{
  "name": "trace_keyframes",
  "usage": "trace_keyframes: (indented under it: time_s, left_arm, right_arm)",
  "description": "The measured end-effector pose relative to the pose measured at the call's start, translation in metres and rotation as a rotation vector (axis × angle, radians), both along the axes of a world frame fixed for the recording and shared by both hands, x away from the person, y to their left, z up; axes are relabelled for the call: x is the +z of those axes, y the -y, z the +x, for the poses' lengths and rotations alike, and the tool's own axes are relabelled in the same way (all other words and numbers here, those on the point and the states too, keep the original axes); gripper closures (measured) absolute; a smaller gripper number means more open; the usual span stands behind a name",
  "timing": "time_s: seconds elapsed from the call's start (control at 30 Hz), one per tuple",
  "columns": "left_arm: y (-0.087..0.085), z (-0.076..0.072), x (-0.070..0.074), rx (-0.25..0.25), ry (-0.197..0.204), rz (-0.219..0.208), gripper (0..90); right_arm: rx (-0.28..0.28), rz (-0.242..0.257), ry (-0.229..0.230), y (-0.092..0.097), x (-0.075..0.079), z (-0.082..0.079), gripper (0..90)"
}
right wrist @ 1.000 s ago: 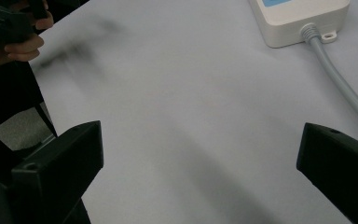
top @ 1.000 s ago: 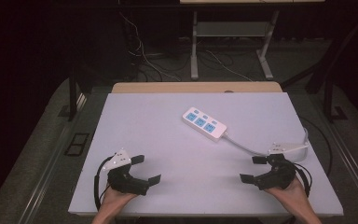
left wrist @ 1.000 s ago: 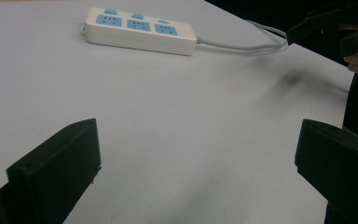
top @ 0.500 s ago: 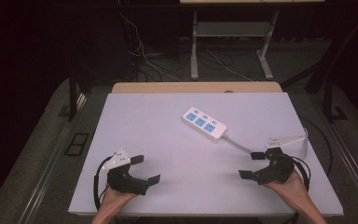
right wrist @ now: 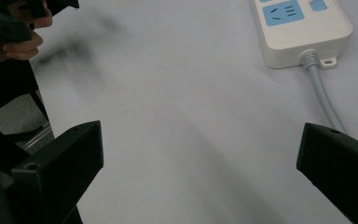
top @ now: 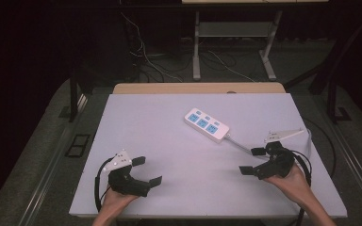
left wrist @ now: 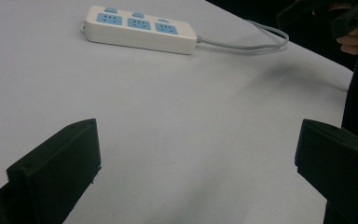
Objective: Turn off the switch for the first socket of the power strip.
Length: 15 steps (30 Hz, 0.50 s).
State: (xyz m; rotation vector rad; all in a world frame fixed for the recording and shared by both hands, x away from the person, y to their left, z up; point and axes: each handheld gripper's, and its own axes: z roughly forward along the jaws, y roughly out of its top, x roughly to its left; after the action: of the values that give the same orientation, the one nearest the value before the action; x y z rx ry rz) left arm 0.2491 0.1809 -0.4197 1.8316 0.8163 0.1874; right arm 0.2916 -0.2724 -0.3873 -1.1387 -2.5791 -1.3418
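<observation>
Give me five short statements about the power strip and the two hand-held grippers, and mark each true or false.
1. The power strip lies flat on the white table. True.
2. The left hand-held gripper is clamped on the power strip. False: it is open, empty and apart from the strip, near the table's front edge.
3. The strip's sockets are blue. True.
4. The right hand-held gripper is shut. False: its jaws stand wide apart with nothing between them.
5. The grey cable leaves the strip toward the right hand-held gripper's side. True.
</observation>
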Motion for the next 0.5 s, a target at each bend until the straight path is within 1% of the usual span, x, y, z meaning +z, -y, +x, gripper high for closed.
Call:
trace_keyframes:
  time_s: [0.13,0.5]
  left_arm:
    - [0.0,0.001,0.0,-0.002,0.001,-0.002,0.0]
    - [0.0,0.002,0.0,-0.006,0.0,-0.006,0.0]
  right_arm:
    - [0.012,-0.015,0.001,-0.005,0.004,0.006,0.3]
    - [0.026,-0.028,0.008,-0.012,0.015,0.018,0.3]
